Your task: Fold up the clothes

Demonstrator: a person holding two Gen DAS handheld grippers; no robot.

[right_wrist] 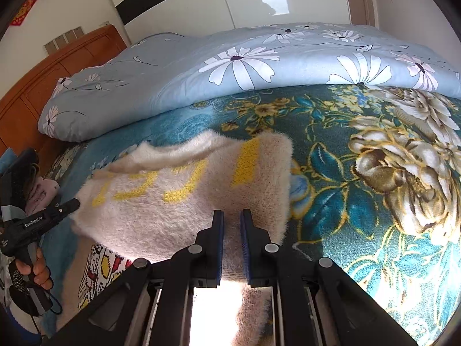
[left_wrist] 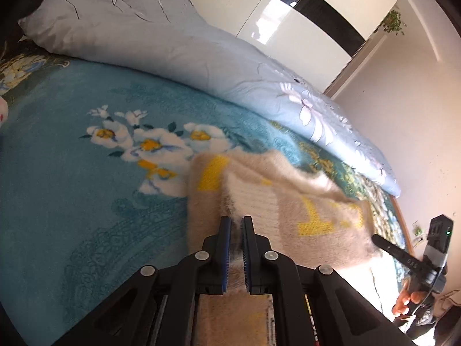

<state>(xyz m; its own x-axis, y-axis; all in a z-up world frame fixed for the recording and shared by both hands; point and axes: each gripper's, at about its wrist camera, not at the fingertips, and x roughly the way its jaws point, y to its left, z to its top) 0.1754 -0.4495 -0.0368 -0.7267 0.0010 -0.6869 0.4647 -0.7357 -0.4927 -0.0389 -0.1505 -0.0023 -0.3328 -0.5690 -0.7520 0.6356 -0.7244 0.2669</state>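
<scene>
Two pairs of tongs, left tongs (left_wrist: pixel 236 219) and right tongs (right_wrist: pixel 232 213), are each clamped narrow on the fuzzy beige sweater (right_wrist: pixel 178 201), angled downward. It hangs lifted over the bed (right_wrist: pixel 331 216), near the blue quilt (right_wrist: pixel 259 66).

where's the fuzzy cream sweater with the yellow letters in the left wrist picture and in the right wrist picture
Left wrist view: the sweater is at lower centre right, running up from the left gripper, which is shut on it.
Right wrist view: the sweater is at centre left, above the right gripper, also shut on it.
Shared landmark: the pale blue daisy-print duvet lies beyond the sweater in both.
</scene>
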